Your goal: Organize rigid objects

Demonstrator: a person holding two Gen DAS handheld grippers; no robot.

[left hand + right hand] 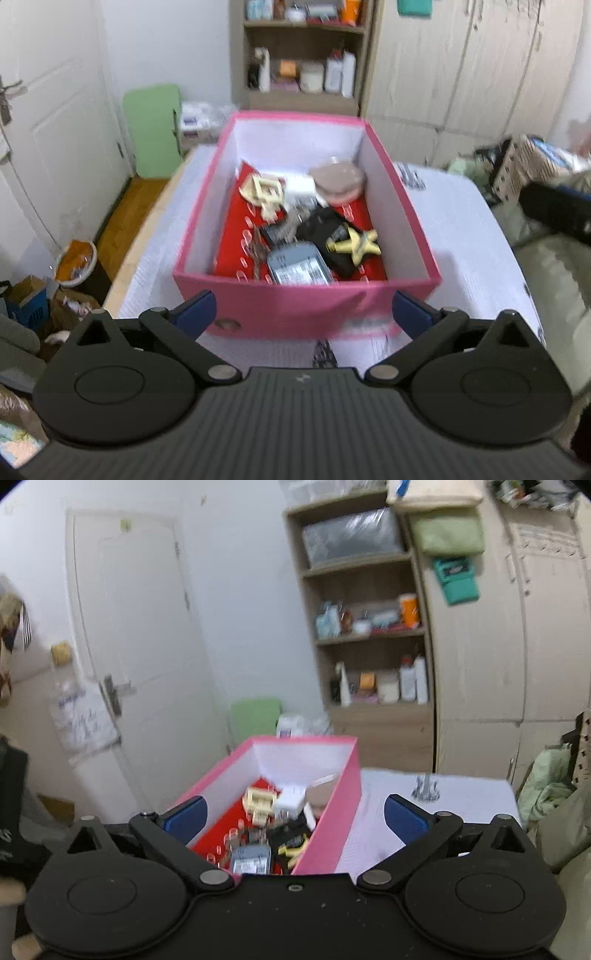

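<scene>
A pink box with white inner walls and a red floor stands on the white-covered table. Inside lie a yellow star-shaped piece, a cream clip, a white charger, a round beige case, a black pouch and a grey labelled device. My left gripper is open just before the box's near wall, nothing between its blue pads. My right gripper is open too, straddling the right wall of the pink box; the white charger shows inside.
A wooden shelf unit with bottles and a wardrobe stand behind the table. A white door is at the left, with a bin and boxes on the floor. Clothes and bags pile up at the right.
</scene>
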